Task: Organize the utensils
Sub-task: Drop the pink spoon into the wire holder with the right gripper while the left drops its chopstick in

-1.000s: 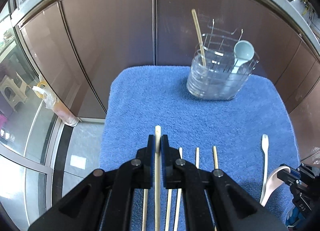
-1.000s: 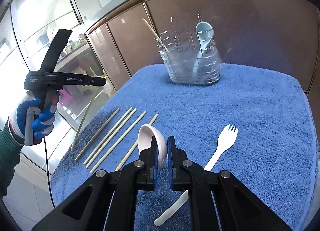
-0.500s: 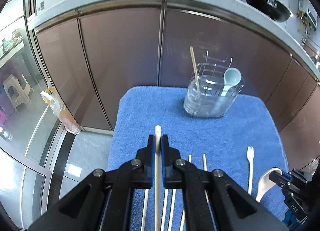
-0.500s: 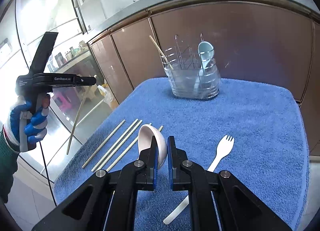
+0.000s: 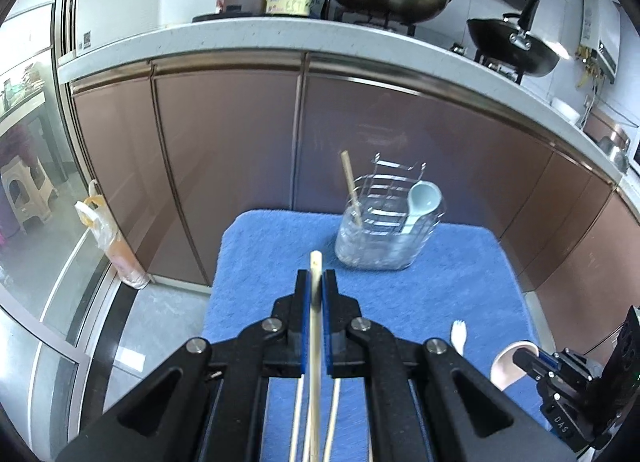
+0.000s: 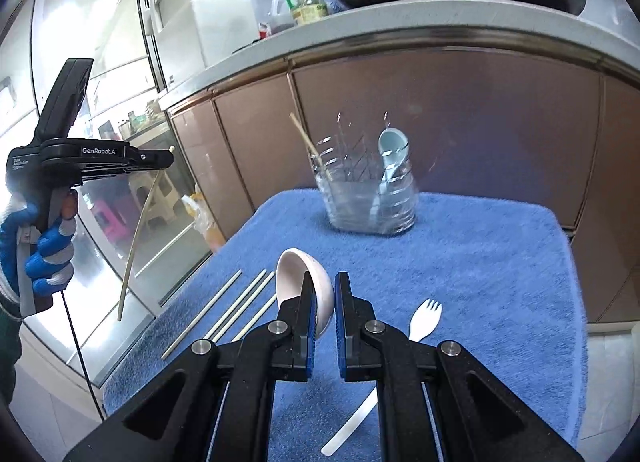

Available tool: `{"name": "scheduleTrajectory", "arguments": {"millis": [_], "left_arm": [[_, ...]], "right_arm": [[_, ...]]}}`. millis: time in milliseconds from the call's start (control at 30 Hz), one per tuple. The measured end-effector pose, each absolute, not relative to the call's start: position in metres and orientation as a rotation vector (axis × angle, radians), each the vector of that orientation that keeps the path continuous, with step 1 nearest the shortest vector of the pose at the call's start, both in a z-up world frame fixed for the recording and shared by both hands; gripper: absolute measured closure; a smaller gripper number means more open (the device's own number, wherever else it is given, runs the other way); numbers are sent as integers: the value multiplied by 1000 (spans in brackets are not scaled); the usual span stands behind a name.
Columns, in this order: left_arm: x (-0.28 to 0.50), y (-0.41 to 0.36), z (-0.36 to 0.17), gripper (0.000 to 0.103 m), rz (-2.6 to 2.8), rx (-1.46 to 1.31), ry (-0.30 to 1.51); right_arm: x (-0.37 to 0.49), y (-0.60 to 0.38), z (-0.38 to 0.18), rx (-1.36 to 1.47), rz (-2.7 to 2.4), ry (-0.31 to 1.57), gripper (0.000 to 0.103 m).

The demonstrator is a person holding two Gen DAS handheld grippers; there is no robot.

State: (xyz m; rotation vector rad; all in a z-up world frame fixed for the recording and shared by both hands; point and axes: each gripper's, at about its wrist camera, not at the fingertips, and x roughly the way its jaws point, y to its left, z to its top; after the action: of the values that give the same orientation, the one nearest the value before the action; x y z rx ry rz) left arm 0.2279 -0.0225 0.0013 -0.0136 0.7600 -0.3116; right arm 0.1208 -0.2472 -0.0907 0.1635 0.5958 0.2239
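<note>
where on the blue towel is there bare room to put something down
Free: the wide stretch of blue towel between the clear utensil holder and the white fork, out to the right edge. Also the strip left of the holder. Crowded: the near left, where loose chopsticks lie side by side.

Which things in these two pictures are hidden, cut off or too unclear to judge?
- Loose chopsticks, left wrist view: mostly covered by the left tool; number unclear.
- White spoon, right wrist view: handle hidden behind the right tool.
- Holder, right wrist view: blurred; compartments unclear.
- Fork, left wrist view: handle hidden.
</note>
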Motion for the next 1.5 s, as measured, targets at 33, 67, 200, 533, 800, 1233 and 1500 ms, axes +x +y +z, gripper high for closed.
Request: {"name": "scheduleTrajectory", "arguments": {"millis": [33, 67, 200, 533, 800, 1233, 1500], "left_arm": [[227, -25, 4, 98, -318, -19, 752], [226, -27, 6, 98, -323, -22, 746], [222, -37, 15, 98, -343, -29, 716], [223, -53, 30, 98, -376, -63, 662], [234, -54, 39, 98, -376, -85, 631], [261, -60, 49, 98, -365, -99, 608], [278, -66, 55, 98, -372, -122, 588]], "right_arm": [[120, -248, -88, 160, 218, 589, 95], [119, -249, -85, 153, 209, 579, 95], [116, -254, -75, 149, 191, 553, 95], [121, -267, -69, 161, 157, 525, 95], [134, -274, -59, 153, 133, 502, 95], [162, -287, -44, 172, 115, 463, 95], [179, -288, -45, 178, 116, 460, 95]]}}
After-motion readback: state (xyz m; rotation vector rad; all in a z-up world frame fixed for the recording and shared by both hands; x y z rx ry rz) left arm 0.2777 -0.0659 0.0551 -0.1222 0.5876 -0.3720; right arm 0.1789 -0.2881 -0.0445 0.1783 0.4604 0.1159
